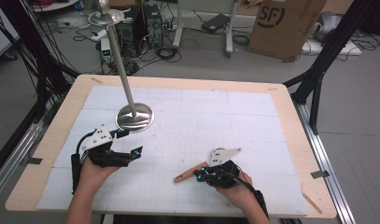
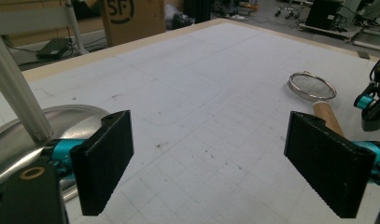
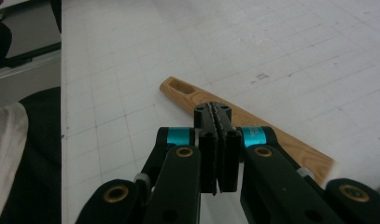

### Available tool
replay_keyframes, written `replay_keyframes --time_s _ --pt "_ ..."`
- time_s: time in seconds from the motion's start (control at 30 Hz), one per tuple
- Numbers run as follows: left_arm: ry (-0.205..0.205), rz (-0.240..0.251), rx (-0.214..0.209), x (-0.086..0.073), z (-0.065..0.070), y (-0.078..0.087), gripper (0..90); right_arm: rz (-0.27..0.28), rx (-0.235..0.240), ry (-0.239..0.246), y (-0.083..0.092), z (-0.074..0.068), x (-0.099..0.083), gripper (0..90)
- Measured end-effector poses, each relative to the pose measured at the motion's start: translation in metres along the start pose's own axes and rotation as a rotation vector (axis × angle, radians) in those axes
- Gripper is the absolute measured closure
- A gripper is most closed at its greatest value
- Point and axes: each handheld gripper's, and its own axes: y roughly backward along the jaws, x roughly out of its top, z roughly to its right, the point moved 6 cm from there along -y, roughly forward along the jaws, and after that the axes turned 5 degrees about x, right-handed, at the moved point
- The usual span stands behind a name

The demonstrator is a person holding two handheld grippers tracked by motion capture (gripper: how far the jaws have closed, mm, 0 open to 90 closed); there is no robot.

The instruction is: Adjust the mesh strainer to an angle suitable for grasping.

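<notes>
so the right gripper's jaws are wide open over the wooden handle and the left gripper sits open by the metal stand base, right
Not quite. The right gripper has its jaws shut together, nothing between them, above the wooden handle; the right gripper view shows it. The rest holds: the left gripper is open beside the metal stand base.

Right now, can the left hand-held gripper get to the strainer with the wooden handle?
Probably yes. The left hand-held gripper is open, and bare table mat lies between it and the strainer. The shut right hand-held gripper hovers over its wooden handle, crowding that end.
</notes>
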Motion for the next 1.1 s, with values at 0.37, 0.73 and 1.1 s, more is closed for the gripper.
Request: replay_keyframes --time_s 0.37,0.73,1.1 --pt "0.002 0.004 0.002 0.001 0.000 0.000 16.3 -0.088 -0.001 0.006 -0.023 0.001 0.000 89.7" --pt "0.006 0.004 0.000 0.001 0.000 0.000 16.4 -0.116 -0.038 -0.002 -0.037 0.017 0.015 89.7" --pt "0.008 0.007 0.000 0.001 -0.001 0.001 16.4 -0.115 -0.097 -0.049 -0.043 0.037 0.025 89.6"
